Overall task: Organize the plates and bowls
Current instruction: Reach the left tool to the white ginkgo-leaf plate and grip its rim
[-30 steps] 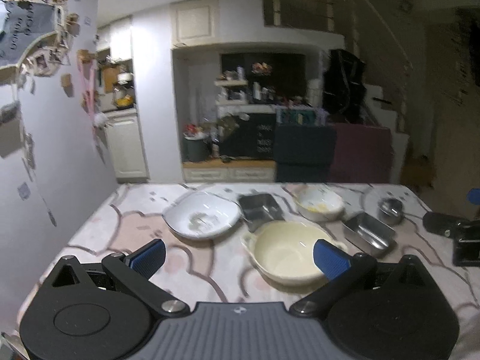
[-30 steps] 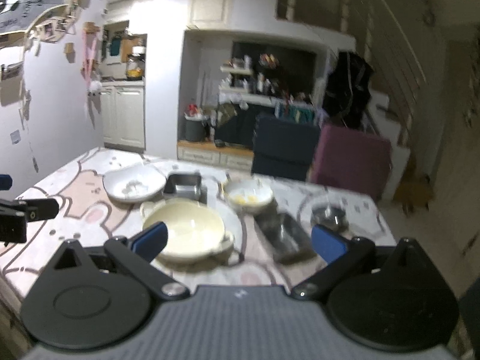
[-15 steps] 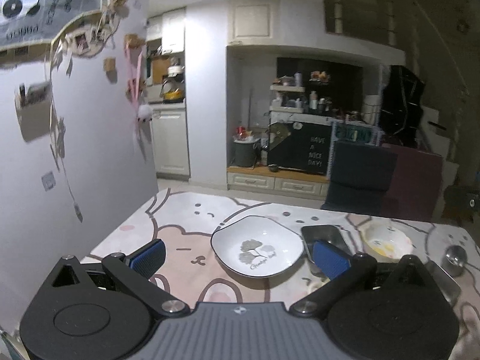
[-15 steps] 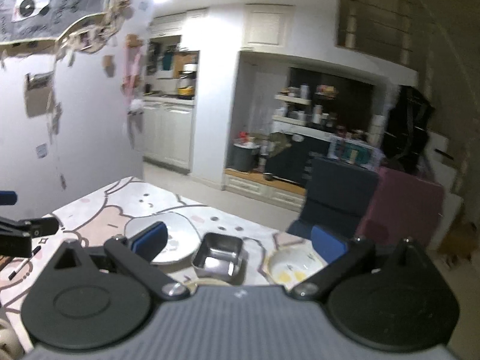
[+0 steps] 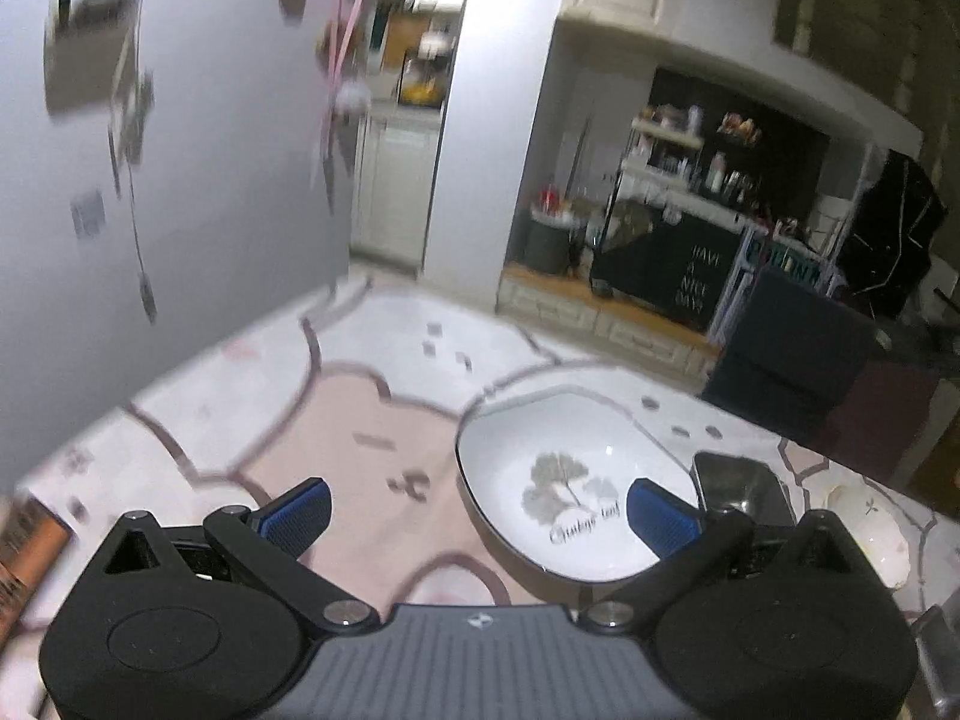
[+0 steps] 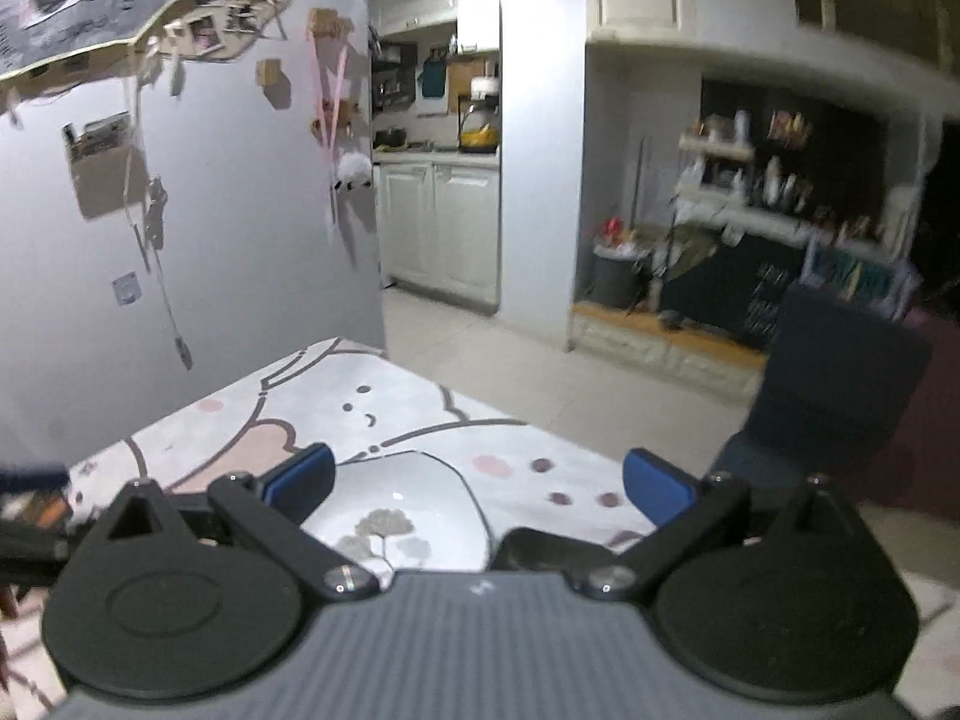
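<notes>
- On the worktop (image 5: pixel 372 444), covered with a smooth pink-and-white cartoon-print cloth, lies a glossy white plate (image 5: pixel 558 480) with a grey leaf motif — rounded-square, shallow.
- Left gripper (image 5: pixel 477 513) hovers just before the plate, jaws spread wide, holding nothing.
- Right gripper (image 6: pixel 477 492) likewise gapes empty above it.
- Likely step: approach — next, pinch the thin rim squarely.
- A steel tray (image 5: pixel 741 489) sits beside the plate.

- White plate (image 5: pixel 564 480) with a grey leaf print and dark script at its middle.
- Counter (image 5: pixel 336 420): white and pale pink cartoon pattern, brown outlines.
- Metal tray (image 5: pixel 741 489) right of the plate: dull silver.
- Gripper fingertips (image 5: pixel 297 519): blue pads on black.
</notes>
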Demonstrator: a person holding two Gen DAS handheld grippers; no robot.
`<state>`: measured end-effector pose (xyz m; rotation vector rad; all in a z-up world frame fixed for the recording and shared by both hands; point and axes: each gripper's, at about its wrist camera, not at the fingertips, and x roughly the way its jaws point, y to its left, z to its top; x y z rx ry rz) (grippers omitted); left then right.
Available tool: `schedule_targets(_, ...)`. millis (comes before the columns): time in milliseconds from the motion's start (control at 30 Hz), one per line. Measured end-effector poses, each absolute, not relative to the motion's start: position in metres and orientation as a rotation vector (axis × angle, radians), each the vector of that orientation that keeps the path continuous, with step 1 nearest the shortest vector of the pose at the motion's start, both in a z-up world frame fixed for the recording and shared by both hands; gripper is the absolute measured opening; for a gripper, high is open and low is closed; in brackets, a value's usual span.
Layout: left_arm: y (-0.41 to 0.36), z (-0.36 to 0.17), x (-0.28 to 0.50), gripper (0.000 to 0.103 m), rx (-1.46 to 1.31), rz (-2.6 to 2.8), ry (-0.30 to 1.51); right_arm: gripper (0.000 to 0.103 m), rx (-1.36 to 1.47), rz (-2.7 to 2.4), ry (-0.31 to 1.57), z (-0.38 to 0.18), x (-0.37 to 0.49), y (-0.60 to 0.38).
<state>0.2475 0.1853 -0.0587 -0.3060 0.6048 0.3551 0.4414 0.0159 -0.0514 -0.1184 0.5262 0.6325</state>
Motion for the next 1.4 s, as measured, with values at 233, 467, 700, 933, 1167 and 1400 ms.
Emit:
schedule_targets(233,0.219,-0.101,0.277,0.103,-0.535,0.313,0.683,0.103,-0.085,0.733,0.634,-0.098,0.539,0.068)
schedule_targets(467,0.239,-0.125,0.299,0.103,-0.683,0.319,0.695,0.081,-0.175,0.734,0.798,-0.159,0.602,0.110)
schedule_targets(700,0.252,-0.136,0.312,0.103,-0.774,0.277,0.696,0.050,-0.231,0.769,0.987,-0.198,0.624,0.125)
schedule_targets(933,0.260,-0.147,0.313,0.103,-0.859,0.243,0.694,0.020,-0.328,0.809,1.018,-0.206,0.615,0.141)
schedule_targets(1167,0.268,-0.152,0.310,0.103,-0.874,0.249,0.668,0.020,-0.333,0.845,1.027,-0.204,0.599,0.142)
schedule_targets(1400,0.281,-0.157,0.303,0.099,-0.884,0.223,0.696,0.020,-0.307,0.930,1.049,-0.202,0.576,0.151)
